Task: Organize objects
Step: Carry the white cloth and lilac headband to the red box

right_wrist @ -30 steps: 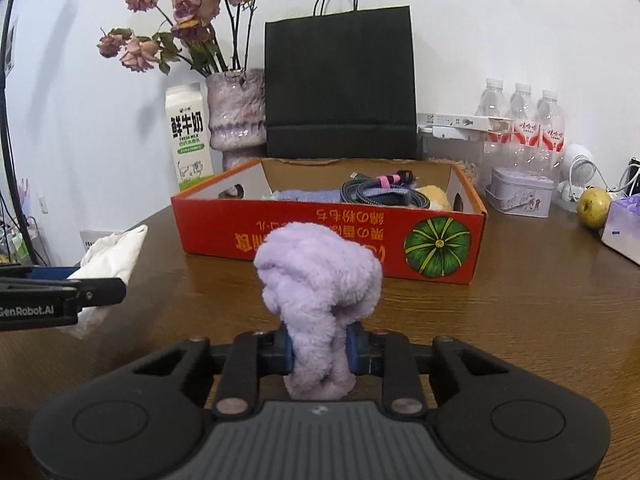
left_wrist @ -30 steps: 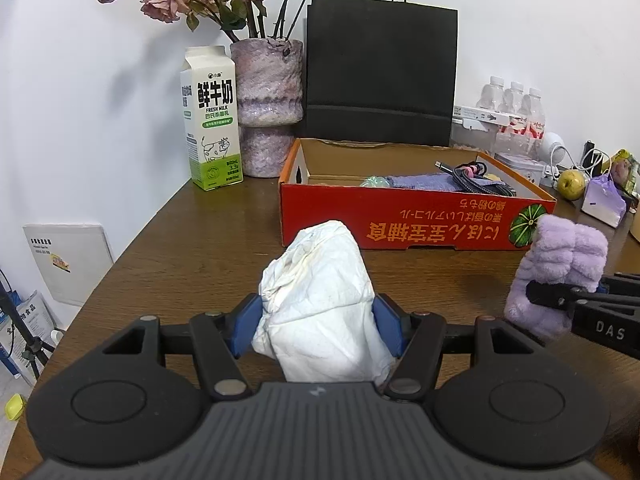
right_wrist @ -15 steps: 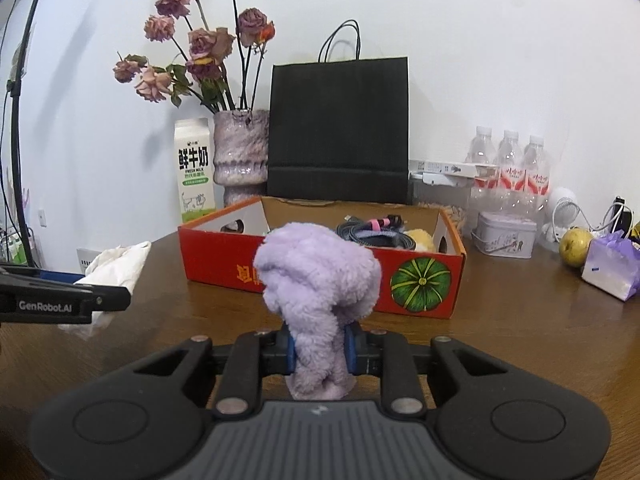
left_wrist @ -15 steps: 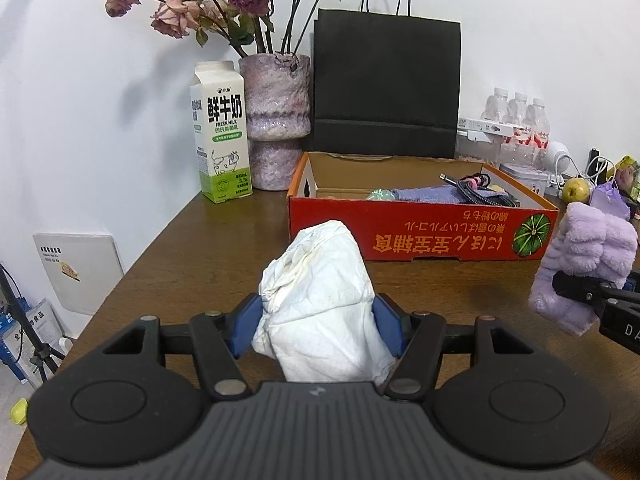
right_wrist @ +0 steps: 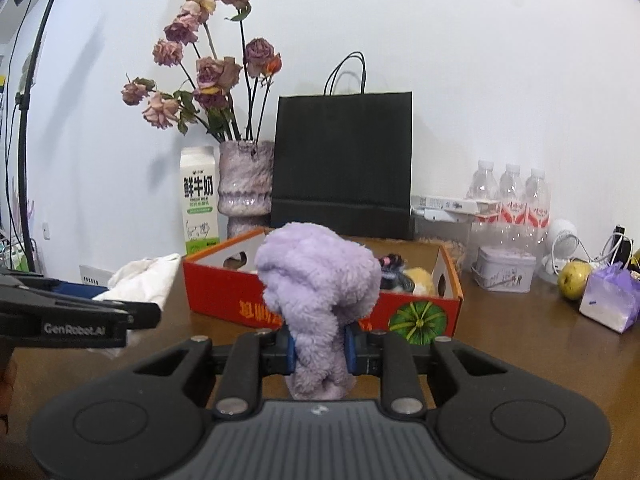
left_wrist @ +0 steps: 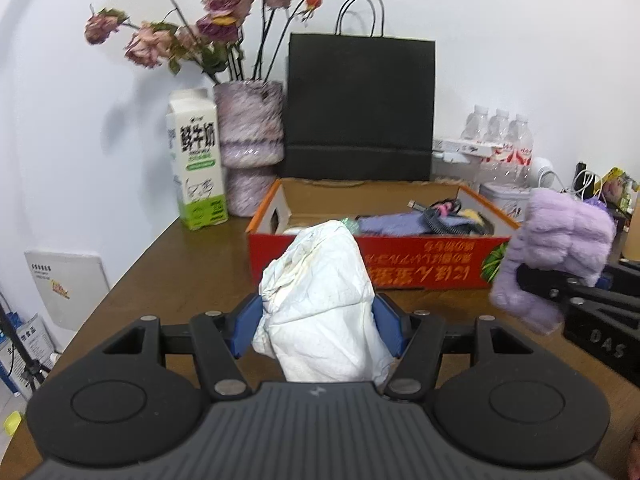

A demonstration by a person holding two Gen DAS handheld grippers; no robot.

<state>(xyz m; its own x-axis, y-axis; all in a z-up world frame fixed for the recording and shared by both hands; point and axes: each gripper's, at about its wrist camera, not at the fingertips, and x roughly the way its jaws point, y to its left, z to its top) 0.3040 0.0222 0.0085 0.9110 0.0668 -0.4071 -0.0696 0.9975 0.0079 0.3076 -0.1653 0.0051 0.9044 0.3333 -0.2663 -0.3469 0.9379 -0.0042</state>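
Before the red box's (left_wrist: 400,264) near wall—left gripper (left_wrist: 318,330) clamps white cloth (left_wrist: 320,312), right gripper (right_wrist: 320,346) clamps purple plush (right_wrist: 316,280).

Bright, even indoor light; soft flower shadows fell on white wall (left_wrist: 100,80). Strong fisheye bending, dark corner vignette. Slight motion blur on vase (left_wrist: 250,128).

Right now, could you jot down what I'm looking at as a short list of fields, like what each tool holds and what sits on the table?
left tool: closed on a crumpled white cloth
right tool: closed on a fluffy purple cloth
box: red cardboard, open top, cables and small items inside
behind box: black paper bag, vase of dried roses, milk carton
right of box: water bottles, tin, apple
table: brown wood
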